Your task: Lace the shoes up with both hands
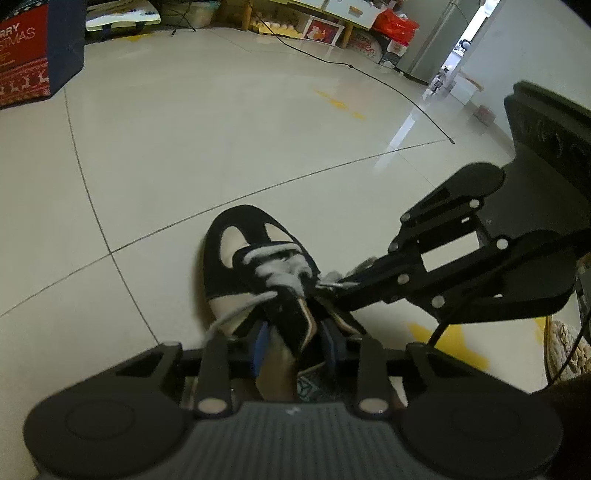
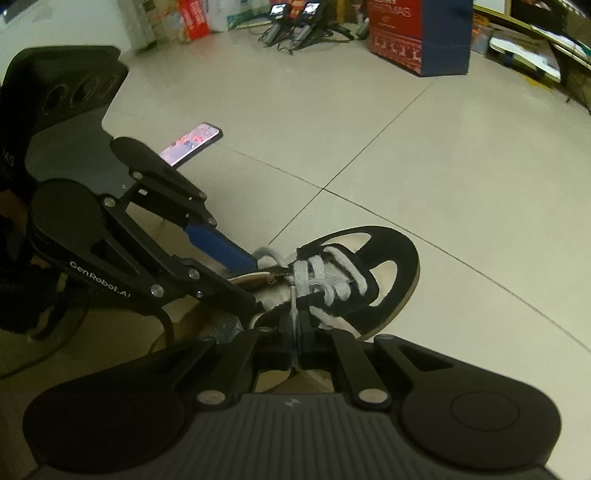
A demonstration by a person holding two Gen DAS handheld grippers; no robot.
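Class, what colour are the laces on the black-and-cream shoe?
Pale grey laces, clearest in the right wrist view.

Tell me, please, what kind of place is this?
Probably a room in a home: a tiled floor, a refrigerator by a doorway, a Christmas gift bag, and a phone lying on the floor.
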